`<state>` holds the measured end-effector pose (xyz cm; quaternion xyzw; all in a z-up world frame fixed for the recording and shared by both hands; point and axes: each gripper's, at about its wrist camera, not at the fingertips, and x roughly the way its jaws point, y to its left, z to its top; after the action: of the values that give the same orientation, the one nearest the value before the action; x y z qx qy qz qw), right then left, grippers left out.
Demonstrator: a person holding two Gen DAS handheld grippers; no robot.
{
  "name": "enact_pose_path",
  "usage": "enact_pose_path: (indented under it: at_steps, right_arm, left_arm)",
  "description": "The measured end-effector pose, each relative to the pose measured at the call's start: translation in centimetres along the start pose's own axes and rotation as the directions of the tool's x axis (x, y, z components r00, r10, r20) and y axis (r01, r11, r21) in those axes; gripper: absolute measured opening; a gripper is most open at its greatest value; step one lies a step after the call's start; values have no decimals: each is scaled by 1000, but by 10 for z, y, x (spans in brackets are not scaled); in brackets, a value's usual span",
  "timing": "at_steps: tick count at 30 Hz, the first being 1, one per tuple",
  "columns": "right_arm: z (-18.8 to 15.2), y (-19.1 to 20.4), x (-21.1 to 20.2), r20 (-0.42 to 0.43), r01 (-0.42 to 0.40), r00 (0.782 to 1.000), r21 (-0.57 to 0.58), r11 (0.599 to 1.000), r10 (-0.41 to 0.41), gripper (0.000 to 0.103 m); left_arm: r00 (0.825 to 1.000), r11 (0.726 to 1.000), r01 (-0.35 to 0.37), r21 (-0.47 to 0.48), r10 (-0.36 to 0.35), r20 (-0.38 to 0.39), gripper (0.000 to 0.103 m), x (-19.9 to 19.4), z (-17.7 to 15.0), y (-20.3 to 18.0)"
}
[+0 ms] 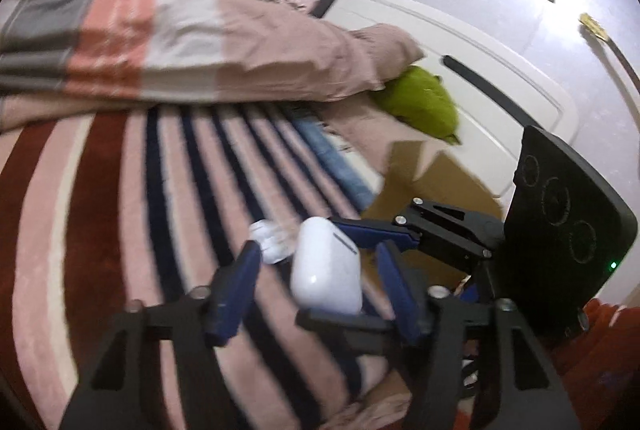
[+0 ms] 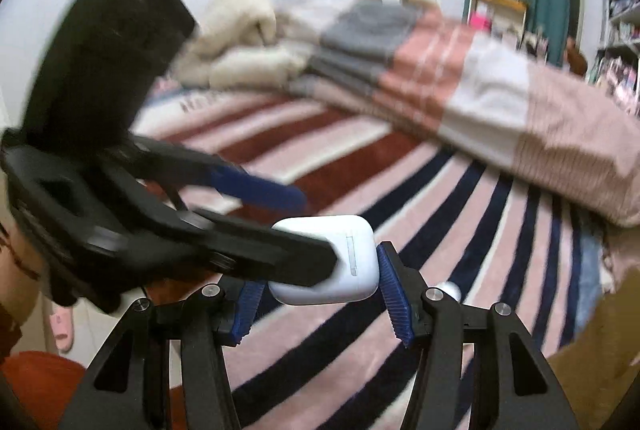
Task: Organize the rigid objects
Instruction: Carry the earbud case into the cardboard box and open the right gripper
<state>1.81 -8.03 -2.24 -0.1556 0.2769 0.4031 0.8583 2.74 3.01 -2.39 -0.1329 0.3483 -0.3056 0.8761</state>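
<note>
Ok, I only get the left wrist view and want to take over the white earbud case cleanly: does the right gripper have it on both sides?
Observer: Yes, the earbud case sits between the right gripper's fingers, one pad plainly touching its side.
Operator: And my fingers, seen from there?
Observer: The left gripper is open: one finger crosses the case's face, the other stands clear above it.
Operator: Anything low on that side?
Observer: A pink slipper lies on the floor.

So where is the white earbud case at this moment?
The white earbud case is held up over the striped bedspread, between the right gripper fingers. In the left wrist view it is right of centre, with a small white object just left of it.
</note>
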Motion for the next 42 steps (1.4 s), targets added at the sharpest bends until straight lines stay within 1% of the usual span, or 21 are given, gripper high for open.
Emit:
enact_pose_path:
  at_steps: [1,3,7,11,15,19,22,24,26,28,29,30,32,34,42]
  right_arm:
    - [3,-1,-9,19,1,1000,-2,1000,-1,50]
    - [5,-5,-32,66,11,998,-4,1000,-11,50]
    - [-3,-27,-72,122,58,991,23,998,-61,50]
    - [-17,-59,-101,143,92,984,74,993,-102,50]
    - [-34,-89,-120,130,123,982,128,984,-140,50]
    - [-52,-120,-132,81,164,980,176,971,-181,50]
    - [-62,-137,-136,44,180,980,204,962,-193,50]
    - [-67,-143,-139,24,183,981,218,959,-192,51]
    - [-70,-150,-138,1,179,983,240,954,-185,51]
    - [-72,-152,-136,-18,185,982,251,950,-186,52]
    - [-73,-152,-136,-23,190,981,250,949,-190,55]
    - [-73,-151,-136,-29,200,980,244,949,-199,57]
    - [-72,-149,-138,-28,208,978,237,949,-208,64]
    - [-72,-147,-139,-27,211,977,236,949,-210,64]
    - [-58,-127,-138,-31,223,975,202,954,-221,65]
  left_arm:
    - [1000,1000,9,14,-9,-3,37,3,6,-13]
    - [1000,999,27,36,-26,-8,31,8,14,-36]
    - [999,994,24,109,-21,-26,30,28,31,-81]
    - [997,987,53,149,-43,-71,30,60,44,-116]
    - [989,981,84,177,-61,-134,30,98,52,-142]
    - [979,973,99,207,-58,-197,31,133,56,-161]
    - [970,970,110,216,-58,-235,31,151,56,-168]
    - [968,967,105,234,-45,-249,32,159,55,-173]
    - [969,962,72,262,-6,-246,44,164,55,-178]
    - [975,959,35,281,28,-219,70,162,56,-179]
    - [978,957,19,289,43,-204,72,159,56,-179]
    - [980,956,2,295,57,-190,74,156,57,-178]
    - [982,957,-7,289,60,-177,75,152,58,-174]
    - [985,961,-19,276,65,-159,80,144,59,-169]
    - [994,969,-71,235,88,-63,82,93,59,-142]
